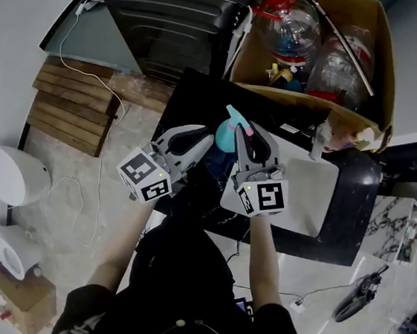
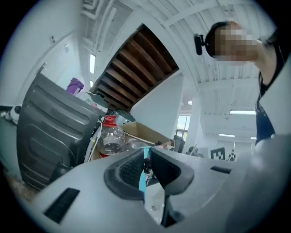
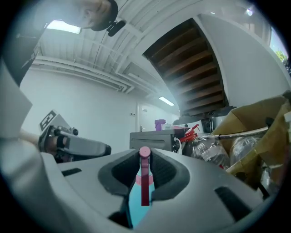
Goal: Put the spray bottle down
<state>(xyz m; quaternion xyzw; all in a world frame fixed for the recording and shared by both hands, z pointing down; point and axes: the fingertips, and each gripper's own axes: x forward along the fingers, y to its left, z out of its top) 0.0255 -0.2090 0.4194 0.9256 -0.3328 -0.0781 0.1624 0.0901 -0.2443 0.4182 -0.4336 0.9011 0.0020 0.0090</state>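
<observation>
A teal spray bottle (image 1: 225, 134) with a pink trigger hangs over the black table (image 1: 350, 238), at its near left. My right gripper (image 1: 244, 132) is shut on its neck. In the right gripper view the pink trigger and teal body (image 3: 137, 200) fill the gap between the pads of the right gripper (image 3: 144, 160). My left gripper (image 1: 205, 140) sits just left of the bottle, its tips by the teal body. In the left gripper view the left gripper (image 2: 146, 164) has its jaws almost together, and a thin teal sliver shows in the slit. Whether it grips anything is unclear.
A cardboard box (image 1: 379, 77) with clear red-capped plastic bottles (image 1: 288, 26) stands at the table's far side. Left of it is a dark grey case (image 1: 174, 9). A white mat (image 1: 305, 203) lies on the table. On the floor are wooden slats (image 1: 73, 106) and a white appliance (image 1: 6, 173).
</observation>
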